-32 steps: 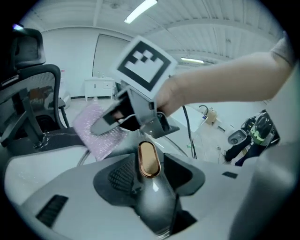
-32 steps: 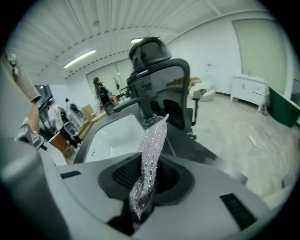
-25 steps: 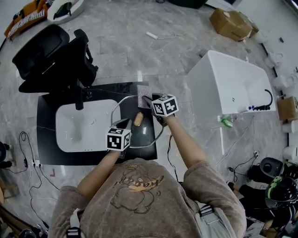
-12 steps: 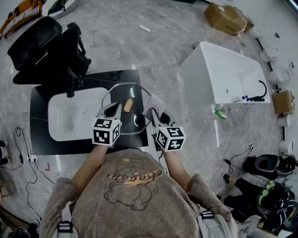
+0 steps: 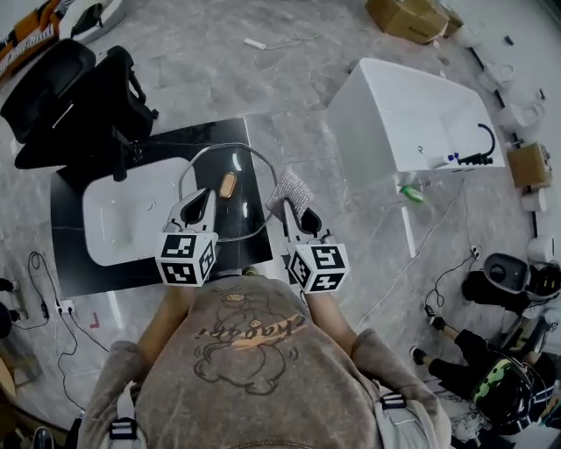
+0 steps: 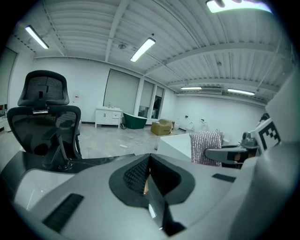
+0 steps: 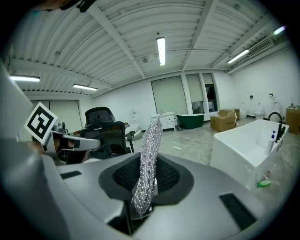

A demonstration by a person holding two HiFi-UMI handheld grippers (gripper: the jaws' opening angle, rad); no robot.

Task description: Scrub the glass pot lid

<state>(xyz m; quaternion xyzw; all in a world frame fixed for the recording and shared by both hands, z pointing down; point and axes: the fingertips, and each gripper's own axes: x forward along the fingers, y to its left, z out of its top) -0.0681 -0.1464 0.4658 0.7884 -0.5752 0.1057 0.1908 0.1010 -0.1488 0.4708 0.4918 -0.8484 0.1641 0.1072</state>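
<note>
Left gripper (image 5: 201, 202) first: its jaws are clamped tight on the near-left rim of the glass pot lid (image 5: 241, 215); in the left gripper view the left gripper (image 6: 149, 169) has the lid's thin glass edge (image 6: 154, 204) running straight out between the pads, with a sliver of the wooden knob (image 6: 146, 187) showing beside it. From the head view the lid sits out in front of the person over the black counter (image 5: 74, 276), just right of the white sink (image 5: 131, 219), wooden knob (image 5: 227, 185) near the middle; can't tell if it's resting on the counter or held off it.

Right gripper (image 5: 294, 213) is closed on a silvery scrubbing cloth (image 5: 289, 190); the right gripper view shows the right gripper (image 7: 144, 180) pinching the cloth (image 7: 149, 154) low down, the rest sticking up and out past the jaws. The cloth is just beside the lid's right edge; honestly can't say if they touch.

Further out: a black office chair (image 5: 66, 96) behind the sink; a white bathtub (image 5: 412, 110) off to the right on the grey floor (image 5: 263, 88); a cardboard box (image 5: 410, 16) past it at the top.
</note>
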